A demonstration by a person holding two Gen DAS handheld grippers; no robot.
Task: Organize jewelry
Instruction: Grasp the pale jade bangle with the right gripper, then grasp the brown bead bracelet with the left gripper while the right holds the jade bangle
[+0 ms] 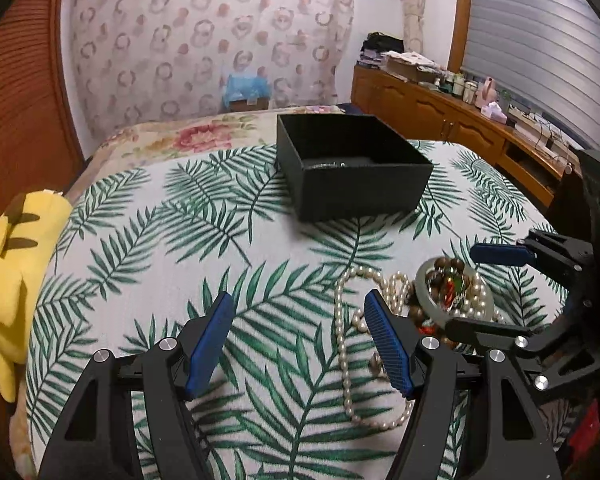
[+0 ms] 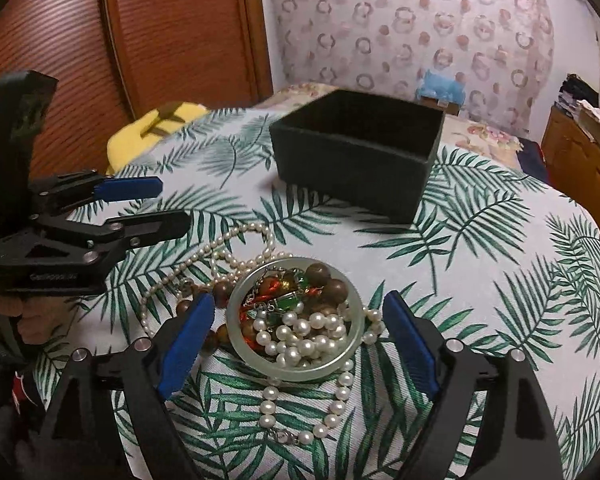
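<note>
A heap of jewelry lies on the leaf-print cloth (image 1: 172, 240). A pale green bangle (image 2: 300, 373) rings pearls, brown wooden beads (image 2: 332, 284) and a green-and-red piece (image 2: 288, 304). My right gripper (image 2: 300, 312) stands open around the bangle, with both blue pads clear of its rim. A pearl necklace (image 1: 342, 344) trails left from the heap, beside the right finger of my open left gripper (image 1: 300, 340), which has nothing between its pads. The black open box (image 1: 360, 188) stands farther back, with something shiny at its bottom. The left wrist view shows the right gripper (image 1: 472, 288) straddling the bangle (image 1: 421, 286).
A yellow plush toy (image 1: 16, 272) lies at the cloth's left edge. A brown slatted door (image 2: 172, 32) stands behind it. At the right runs a wooden sideboard (image 1: 440, 108) loaded with clutter. A hand (image 2: 4, 304) holds the left gripper (image 2: 168, 204).
</note>
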